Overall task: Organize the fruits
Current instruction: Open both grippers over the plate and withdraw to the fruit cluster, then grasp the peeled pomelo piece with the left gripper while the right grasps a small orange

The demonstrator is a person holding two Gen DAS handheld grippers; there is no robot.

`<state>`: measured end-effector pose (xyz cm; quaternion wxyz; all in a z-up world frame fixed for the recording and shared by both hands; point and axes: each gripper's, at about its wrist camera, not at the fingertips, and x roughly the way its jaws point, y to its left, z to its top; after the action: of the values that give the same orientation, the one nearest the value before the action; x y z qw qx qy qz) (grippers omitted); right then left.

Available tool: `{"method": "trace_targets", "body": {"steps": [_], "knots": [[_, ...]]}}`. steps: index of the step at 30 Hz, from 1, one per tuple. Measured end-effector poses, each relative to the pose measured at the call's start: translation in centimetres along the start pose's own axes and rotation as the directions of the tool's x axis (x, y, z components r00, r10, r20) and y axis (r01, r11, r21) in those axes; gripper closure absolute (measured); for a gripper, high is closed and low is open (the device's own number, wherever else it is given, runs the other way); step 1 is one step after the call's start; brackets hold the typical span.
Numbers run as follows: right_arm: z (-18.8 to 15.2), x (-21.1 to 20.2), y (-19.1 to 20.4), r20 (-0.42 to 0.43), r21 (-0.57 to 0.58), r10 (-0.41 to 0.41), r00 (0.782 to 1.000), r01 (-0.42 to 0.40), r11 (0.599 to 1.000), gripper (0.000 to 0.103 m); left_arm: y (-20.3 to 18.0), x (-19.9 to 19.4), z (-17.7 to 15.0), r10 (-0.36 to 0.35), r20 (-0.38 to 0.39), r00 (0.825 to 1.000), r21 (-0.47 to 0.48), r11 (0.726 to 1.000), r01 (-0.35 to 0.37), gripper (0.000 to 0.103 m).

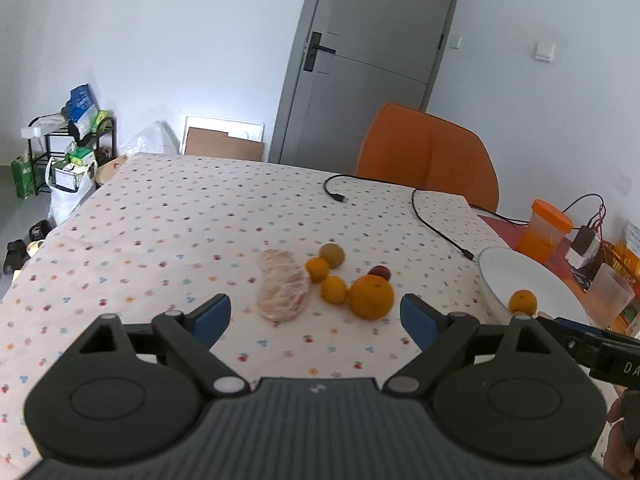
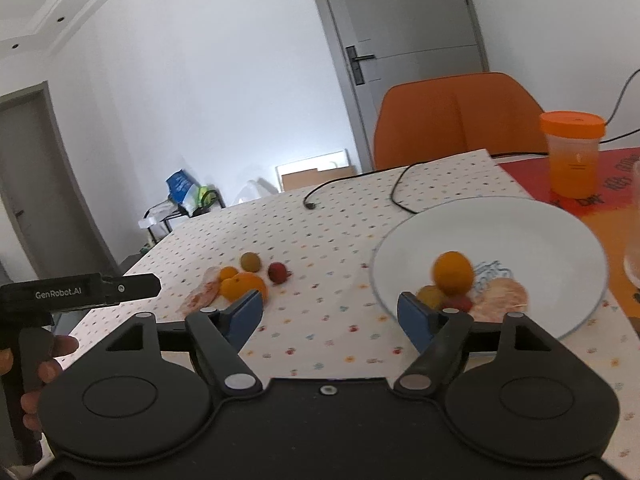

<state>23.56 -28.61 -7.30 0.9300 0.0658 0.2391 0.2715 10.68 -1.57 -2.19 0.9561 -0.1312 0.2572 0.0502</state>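
Note:
Loose fruit lies on the dotted tablecloth ahead of my left gripper (image 1: 316, 316), which is open with nothing between its fingers. In that cluster are a peeled pinkish citrus piece (image 1: 282, 290), a large orange (image 1: 371, 296), two small oranges (image 1: 334, 289), a greenish fruit (image 1: 333, 255) and a small red fruit (image 1: 380, 272). To the right, a white plate (image 2: 560, 232) holds a blurred orange (image 2: 452, 272), a yellowish fruit (image 2: 430, 295), a red fruit (image 2: 460, 303) and another peeled piece (image 2: 502, 298). My right gripper (image 2: 330, 316) is open and empty, its right finger at the plate's near left rim.
A black cable (image 1: 436, 224) runs across the far side of the table. An orange-lidded jar (image 2: 572, 152) and a clear glass (image 2: 634, 240) stand on a red mat to the right of the plate. Behind the table is an orange chair (image 1: 428, 152). A cluttered rack (image 1: 68, 148) stands far left.

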Motion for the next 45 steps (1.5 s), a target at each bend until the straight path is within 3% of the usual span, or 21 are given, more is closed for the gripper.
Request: {"method": "trace_targets", "body": {"steps": [19,26,33,39,45], "knots": [[0.3,2.1,4.6,-0.065,-0.049,0.077,0.995,-0.08,0.996,0.025,2.6,-0.7,-0.1,-0.022,-0.004,1.0,-0.021,1.0,0.022,0.017],[0.7,3.0,5.2,-0.087,-0.059,0.097,0.991,-0.103,0.993,0.028,2.3,0.4,0.1,-0.029,-0.029,0.999,-0.019,0.999,0.028,0.033],[1.0,4.6,5.8,-0.121,-0.073,0.123,0.985,-0.133,0.988,0.048,2.6,2.4,0.3,-0.033,-0.058,0.998,-0.029,0.999,0.031,0.043],[1.3,6.5,6.4,-0.158,-0.09,0.133,0.979,-0.148,0.985,0.049,3.0,4.7,0.4,-0.04,-0.092,0.995,-0.039,0.999,0.036,0.054],[1.4,8.7,6.4,-0.187,-0.087,0.135,0.973,-0.154,0.984,0.051,3.2,6.8,0.6,-0.05,-0.122,0.991,-0.036,0.998,0.046,0.056]]}}
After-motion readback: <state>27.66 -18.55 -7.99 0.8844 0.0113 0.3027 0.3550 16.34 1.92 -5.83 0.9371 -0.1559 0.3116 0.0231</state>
